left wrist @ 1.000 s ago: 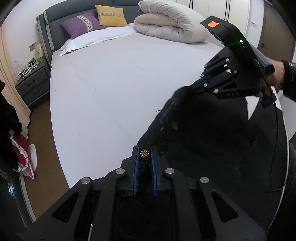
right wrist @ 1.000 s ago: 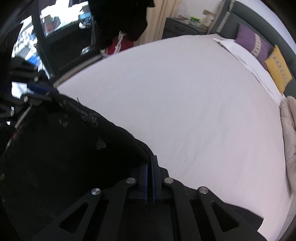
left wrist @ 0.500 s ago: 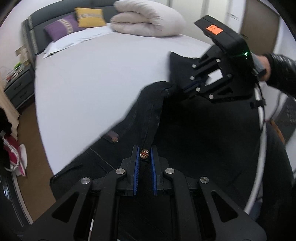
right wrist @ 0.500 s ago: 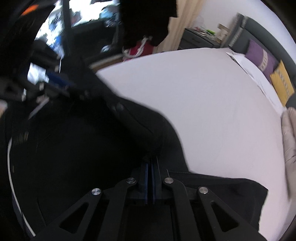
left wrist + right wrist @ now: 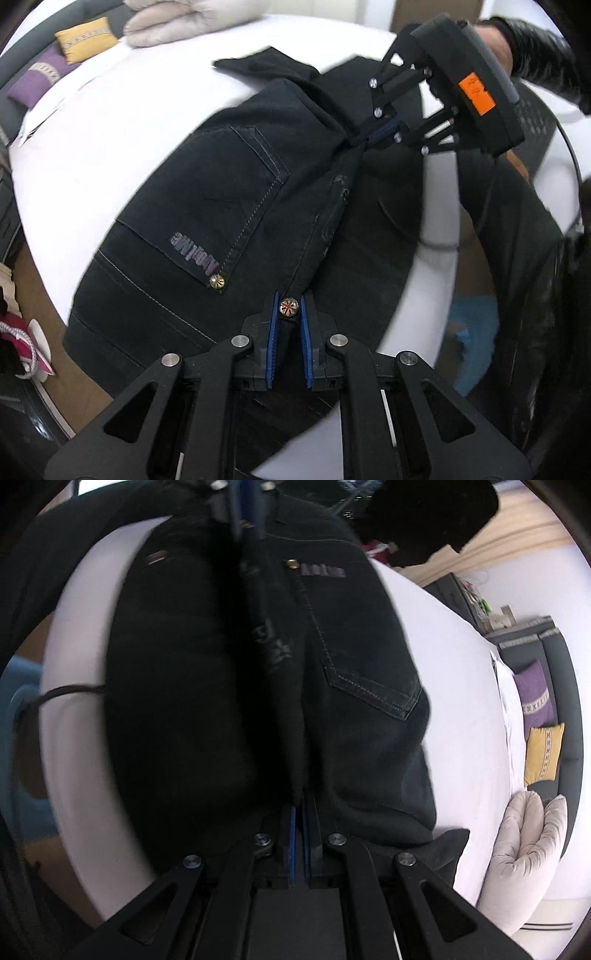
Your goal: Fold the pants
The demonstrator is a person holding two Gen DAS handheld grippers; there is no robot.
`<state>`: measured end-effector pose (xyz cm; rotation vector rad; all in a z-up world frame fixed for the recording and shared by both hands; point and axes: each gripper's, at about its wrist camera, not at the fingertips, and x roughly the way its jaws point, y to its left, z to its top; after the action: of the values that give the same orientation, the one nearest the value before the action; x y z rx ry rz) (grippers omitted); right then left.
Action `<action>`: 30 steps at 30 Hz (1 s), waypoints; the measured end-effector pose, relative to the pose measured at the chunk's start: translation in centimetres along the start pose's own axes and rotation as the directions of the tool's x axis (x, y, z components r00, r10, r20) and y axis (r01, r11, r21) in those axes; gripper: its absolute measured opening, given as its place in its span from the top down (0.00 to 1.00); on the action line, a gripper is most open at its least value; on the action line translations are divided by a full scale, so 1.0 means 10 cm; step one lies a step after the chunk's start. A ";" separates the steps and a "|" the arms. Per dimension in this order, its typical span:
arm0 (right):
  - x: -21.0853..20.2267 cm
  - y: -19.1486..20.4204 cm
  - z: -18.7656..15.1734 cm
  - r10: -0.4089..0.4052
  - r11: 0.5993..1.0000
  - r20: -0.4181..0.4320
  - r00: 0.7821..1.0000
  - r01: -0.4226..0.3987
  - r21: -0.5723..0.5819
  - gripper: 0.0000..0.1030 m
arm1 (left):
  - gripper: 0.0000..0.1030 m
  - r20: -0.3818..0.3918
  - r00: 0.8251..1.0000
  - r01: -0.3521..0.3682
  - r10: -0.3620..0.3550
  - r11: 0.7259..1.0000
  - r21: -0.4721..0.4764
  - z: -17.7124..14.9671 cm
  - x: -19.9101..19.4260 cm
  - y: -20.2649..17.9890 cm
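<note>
Dark pants (image 5: 229,206) draped over the bed (image 5: 122,122) edge, left gripper (image 5: 289,325) jaws clamped on waistband at 6 o'clock, right gripper (image 5: 380,133) pinching the seam at 1 o'clock; heavy floppy denim, so grip thick seams.

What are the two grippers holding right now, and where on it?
Both hold the black pants. The left gripper pinches the waistband at the metal button; the right gripper clamps the central fold farther along.
</note>
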<state>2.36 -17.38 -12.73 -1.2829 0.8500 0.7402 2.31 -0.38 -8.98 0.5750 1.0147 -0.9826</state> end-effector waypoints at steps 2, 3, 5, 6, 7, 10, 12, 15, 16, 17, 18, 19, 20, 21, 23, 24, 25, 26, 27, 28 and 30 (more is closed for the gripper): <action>-0.06 0.15 0.01 -0.015 1.000 -0.010 1.000 0.015 -0.018 0.97 | 0.90 -0.019 1.000 0.007 -0.007 1.000 0.021 -0.06 0.04 -0.19; -0.10 0.21 0.01 -0.029 0.999 -0.019 0.999 0.028 -0.032 0.97 | 0.90 -0.020 1.000 0.015 -0.014 1.000 0.025 -0.08 0.04 -0.24; -0.12 0.25 0.04 -0.045 0.998 -0.030 0.999 0.044 -0.041 0.97 | 0.90 -0.019 1.000 0.024 -0.023 0.999 0.026 -0.03 0.04 -0.24; -0.13 0.26 0.06 -0.049 0.998 -0.036 0.998 0.048 -0.043 0.97 | 0.90 -0.017 0.999 0.032 -0.032 0.999 0.026 -0.03 0.02 -0.22; -0.15 0.28 0.05 -0.056 0.997 -0.040 0.998 0.054 -0.048 0.97 | 0.90 -0.016 0.999 0.039 -0.038 0.999 0.029 -0.02 0.02 -0.20; -0.15 0.33 0.12 -0.072 0.996 -0.056 0.996 0.068 -0.064 0.97 | 0.90 -0.024 0.999 0.040 -0.039 0.998 0.047 -0.02 0.02 -0.21; -0.14 0.37 0.14 -0.086 0.994 -0.065 0.994 0.081 -0.079 0.97 | 0.90 -0.034 0.999 0.028 -0.026 0.998 0.059 0.03 0.04 -0.29; -0.10 0.47 0.16 -0.119 0.988 -0.082 0.989 0.110 -0.109 0.97 | 0.90 -0.031 0.999 0.022 -0.021 0.998 0.056 -0.09 0.02 -0.19; -0.09 0.50 0.17 -0.130 0.985 -0.088 0.988 0.119 -0.122 0.97 | 0.90 -0.031 0.999 0.023 -0.021 0.998 0.052 -0.11 0.02 -0.17; -0.08 0.53 0.19 -0.141 0.983 -0.093 0.986 0.128 -0.133 0.97 | 0.90 -0.030 0.999 0.022 -0.021 0.999 0.049 -0.15 0.03 -0.16; -0.10 0.59 0.18 -0.143 0.982 -0.098 0.985 0.130 -0.135 0.96 | 0.90 -0.033 0.999 0.023 -0.022 0.999 0.047 -0.15 0.03 -0.16; -0.07 0.61 0.18 -0.144 0.982 -0.106 0.984 0.129 -0.137 0.96 | 0.89 -0.043 0.999 0.031 -0.029 0.999 0.044 -0.17 0.06 -0.16; -0.05 0.64 0.18 -0.147 0.982 -0.110 0.983 0.132 -0.137 0.96 | 0.88 -0.046 0.999 0.031 -0.029 0.999 0.045 -0.20 0.08 -0.12; -0.04 0.72 0.17 -0.151 0.981 -0.114 0.982 0.135 -0.138 0.96 | 0.88 -0.045 0.999 0.028 -0.026 0.999 0.040 -0.20 0.09 -0.12; -0.04 0.87 0.18 -0.177 0.974 -0.120 0.977 0.156 -0.162 0.95 | 0.87 -0.035 0.999 0.030 -0.029 0.999 0.016 -0.19 0.09 -0.09; -0.03 0.88 0.19 -0.186 0.973 -0.122 0.975 0.165 -0.163 0.95 | 0.86 -0.027 0.999 0.027 -0.027 1.000 0.007 -0.20 0.06 -0.07; -0.04 0.88 0.19 -0.189 0.974 -0.123 0.974 0.170 -0.151 0.95 | 0.86 -0.018 1.000 0.025 -0.025 1.000 -0.007 -0.21 0.03 -0.05; -0.05 0.89 0.18 -0.194 0.973 -0.123 0.973 0.176 -0.147 0.95 | 0.86 -0.011 1.000 0.028 -0.028 0.999 -0.019 -0.24 0.01 -0.05; -0.06 0.95 0.17 -0.202 0.972 -0.123 0.972 0.183 -0.150 0.95 | 0.86 -0.005 1.000 0.023 -0.024 0.999 -0.026 -0.24 -0.02 -0.05; -0.06 0.97 0.17 -0.212 0.969 -0.124 0.969 0.192 -0.155 0.94 | 0.85 -0.003 1.000 0.022 -0.022 0.999 -0.032 -0.26 -0.07 -0.04; -0.03 1.03 0.19 -0.232 0.963 -0.130 0.964 0.209 -0.167 0.93 | 0.85 -0.003 1.000 0.016 -0.016 0.999 -0.050 -0.23 -0.17 -0.04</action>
<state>-6.37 -13.99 -17.42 -1.5575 0.7639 0.5438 0.62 1.89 -8.48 0.5282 1.0454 -0.9683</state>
